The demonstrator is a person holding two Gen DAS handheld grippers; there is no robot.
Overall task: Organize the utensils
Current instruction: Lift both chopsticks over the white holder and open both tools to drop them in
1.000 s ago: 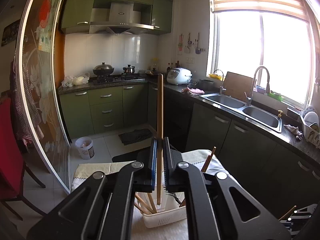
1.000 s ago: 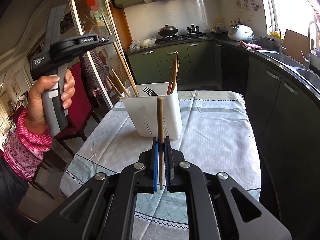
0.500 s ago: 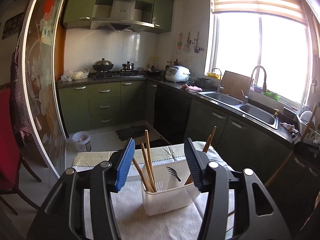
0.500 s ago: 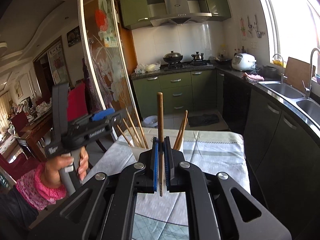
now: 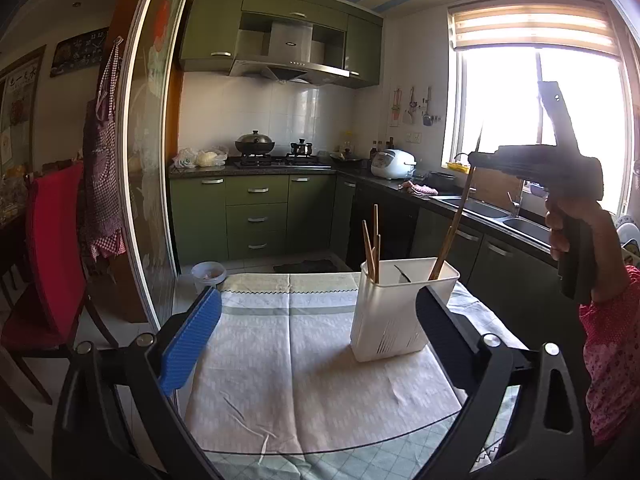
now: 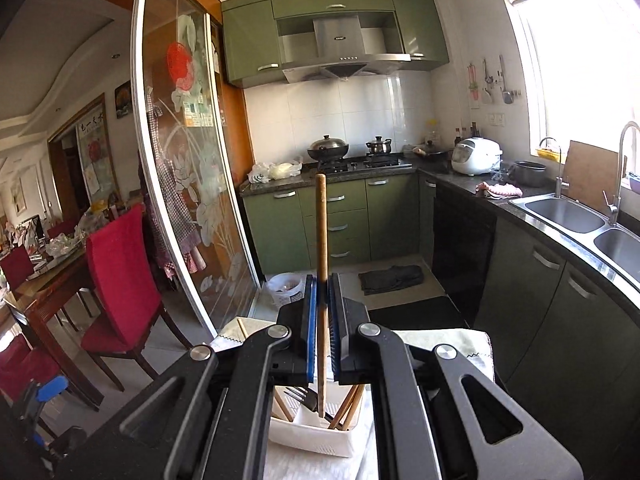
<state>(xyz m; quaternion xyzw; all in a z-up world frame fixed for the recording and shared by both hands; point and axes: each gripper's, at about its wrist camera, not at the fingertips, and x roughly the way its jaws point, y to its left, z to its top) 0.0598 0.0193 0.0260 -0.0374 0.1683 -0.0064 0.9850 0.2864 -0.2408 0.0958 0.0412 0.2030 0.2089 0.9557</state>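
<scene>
Utensils gather in a white holder (image 5: 400, 312) on our bench (image 5: 304, 368), right of centre in the left wrist view.

Our left gripper (image 5: 316, 336) has just been opening, its jaws wide with nothing between them. Our right gripper (image 6: 322, 320) has its jaws clamped on an upright wooden chopstick (image 6: 321, 232) above the holder, where a fork (image 6: 302, 396) and more chopsticks (image 5: 372, 248) stand at lower centre.

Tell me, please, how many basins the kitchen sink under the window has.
2: the far basin lies to the left in the right wrist view, and the near basin beside it is cut off by the right edge. None seems hidden.
</scene>
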